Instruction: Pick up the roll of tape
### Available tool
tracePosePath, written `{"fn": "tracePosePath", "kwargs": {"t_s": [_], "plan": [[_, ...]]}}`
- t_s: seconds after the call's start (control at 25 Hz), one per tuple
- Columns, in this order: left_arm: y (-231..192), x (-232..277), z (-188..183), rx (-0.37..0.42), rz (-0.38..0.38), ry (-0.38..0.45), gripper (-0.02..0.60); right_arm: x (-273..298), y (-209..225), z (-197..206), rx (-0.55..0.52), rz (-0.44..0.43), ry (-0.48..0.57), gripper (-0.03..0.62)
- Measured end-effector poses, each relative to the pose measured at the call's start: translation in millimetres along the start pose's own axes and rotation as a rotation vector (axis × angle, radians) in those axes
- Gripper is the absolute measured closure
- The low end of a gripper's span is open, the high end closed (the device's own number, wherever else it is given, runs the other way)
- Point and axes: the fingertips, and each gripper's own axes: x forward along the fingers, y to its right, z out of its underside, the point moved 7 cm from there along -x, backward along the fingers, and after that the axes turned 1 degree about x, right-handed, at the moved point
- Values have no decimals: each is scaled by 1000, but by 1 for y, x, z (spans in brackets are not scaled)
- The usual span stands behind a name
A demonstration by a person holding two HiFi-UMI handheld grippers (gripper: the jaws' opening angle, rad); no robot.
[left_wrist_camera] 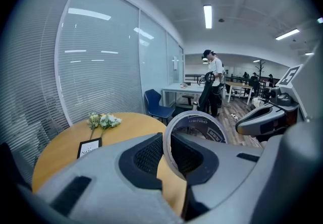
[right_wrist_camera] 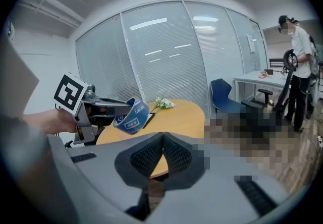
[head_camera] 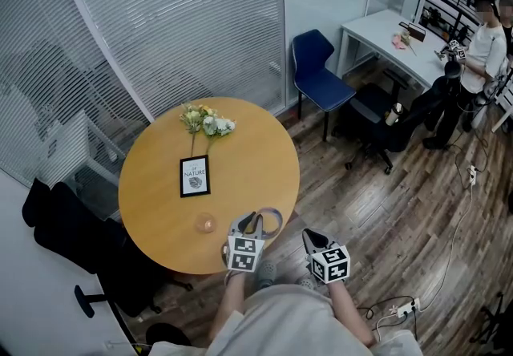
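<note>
Our left claw [head_camera: 253, 224] is pinched part-way closed on one thin wall of the roll of tape [left_wrist_camera: 201, 122], holding it tilted in the air over the near edge of the round tabletop [head_camera: 160, 186]. We judge that so narrow a bite could let the ring swivel or slip and drop to the wooden floor [head_camera: 385, 210]. Our right claw [right_wrist_camera: 162, 155], jaws pressed together on nothing, could not catch it.
</note>
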Motion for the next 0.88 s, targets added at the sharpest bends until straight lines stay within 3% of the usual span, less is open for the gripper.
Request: {"fn": "tracePosePath", "kwargs": {"t_s": [0.88], "plan": [[3, -4, 9, -8, 6, -9, 529, -3, -7, 8, 19, -27, -1, 597]]}}
